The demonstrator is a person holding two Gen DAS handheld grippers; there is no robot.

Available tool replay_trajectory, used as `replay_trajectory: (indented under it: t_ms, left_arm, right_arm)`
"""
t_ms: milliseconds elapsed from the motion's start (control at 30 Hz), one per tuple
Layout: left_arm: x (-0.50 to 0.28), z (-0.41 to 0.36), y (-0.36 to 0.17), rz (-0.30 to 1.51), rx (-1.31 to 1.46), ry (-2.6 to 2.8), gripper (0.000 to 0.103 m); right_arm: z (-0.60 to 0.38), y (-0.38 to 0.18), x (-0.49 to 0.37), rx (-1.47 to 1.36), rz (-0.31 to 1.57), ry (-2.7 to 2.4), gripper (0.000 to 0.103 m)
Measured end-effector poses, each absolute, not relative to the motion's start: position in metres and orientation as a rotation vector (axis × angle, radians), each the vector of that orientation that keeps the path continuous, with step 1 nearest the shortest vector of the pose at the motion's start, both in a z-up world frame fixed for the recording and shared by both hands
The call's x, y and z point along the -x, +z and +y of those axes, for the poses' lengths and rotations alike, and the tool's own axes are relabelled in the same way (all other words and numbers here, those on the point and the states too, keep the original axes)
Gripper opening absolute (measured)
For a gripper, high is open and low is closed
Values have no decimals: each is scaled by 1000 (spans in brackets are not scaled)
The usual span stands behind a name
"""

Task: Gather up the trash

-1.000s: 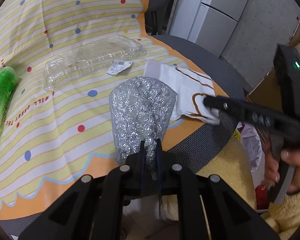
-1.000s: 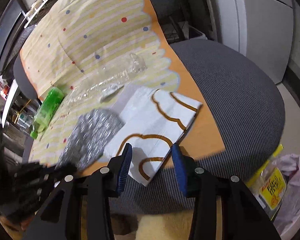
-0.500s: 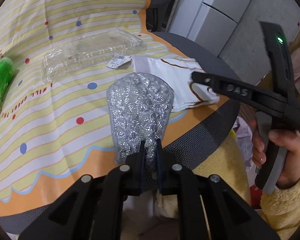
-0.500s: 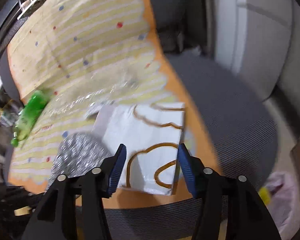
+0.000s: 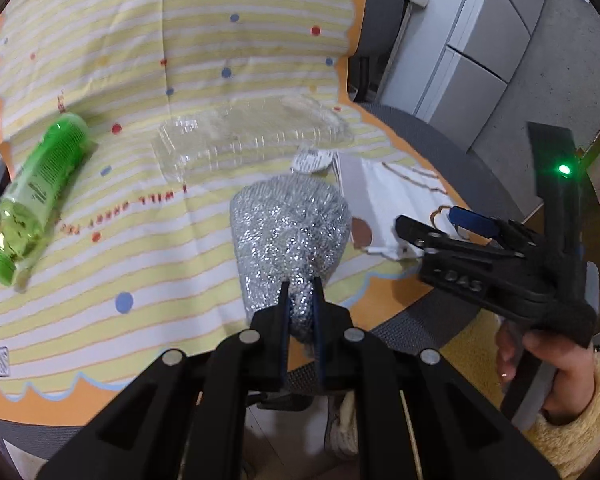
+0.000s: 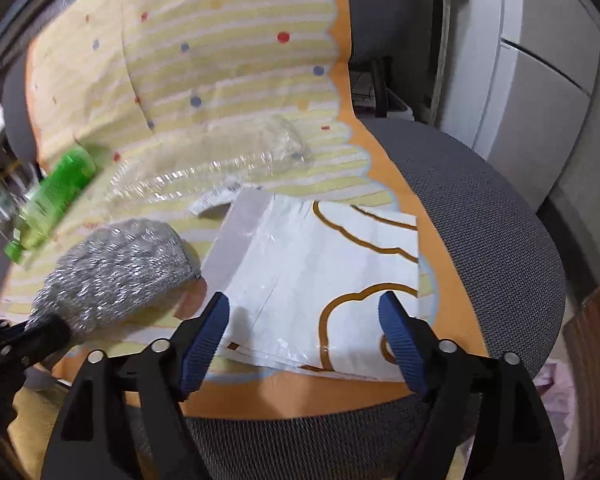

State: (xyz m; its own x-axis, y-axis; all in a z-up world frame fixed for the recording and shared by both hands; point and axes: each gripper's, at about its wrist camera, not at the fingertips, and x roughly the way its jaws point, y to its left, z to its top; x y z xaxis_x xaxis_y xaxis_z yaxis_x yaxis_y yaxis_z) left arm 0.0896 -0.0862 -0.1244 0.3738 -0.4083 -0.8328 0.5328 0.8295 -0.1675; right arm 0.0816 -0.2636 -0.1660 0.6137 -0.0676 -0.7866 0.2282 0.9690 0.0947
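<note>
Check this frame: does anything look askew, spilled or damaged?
Nothing spilled. The green bottle lies on its side and the clear plastic tray looks crumpled, as trash would. The left claw pinches the silver bubble bag.

A round grey mesh chair seat [image 6: 500, 216] fills the right, draped with a yellow striped, dotted cloth [image 6: 220, 60] edged in orange. Behind stand pale grey drawer cabinets [image 5: 484, 60], and beside them a speckled grey floor [image 5: 540, 92].
</note>
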Motion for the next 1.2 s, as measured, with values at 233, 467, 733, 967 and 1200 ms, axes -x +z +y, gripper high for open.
replay_trajectory:
  t_ms: [233, 467, 733, 967, 1200]
  left_arm:
    - [-90, -81, -132, 1054, -117, -628, 8]
    - [-90, -78, -129, 1054, -98, -632, 8]
    - [-78, -99, -123, 1044, -128, -665, 8]
    - [-56, -126, -93, 949, -124, -766, 8]
    - [-23, -172, -60, 848, -160, -881, 8]
  right_arm:
    - [-259, -172, -75, -164, 884, -217, 81]
    - [-284, -168, -57, -245, 833, -230, 33]
    - [-336, -137, -22, -355, 713, -258, 2]
    - [-361, -83, 29, -371, 548, -200, 2]
    - [-379, -68, 81, -382, 518, -230, 2]
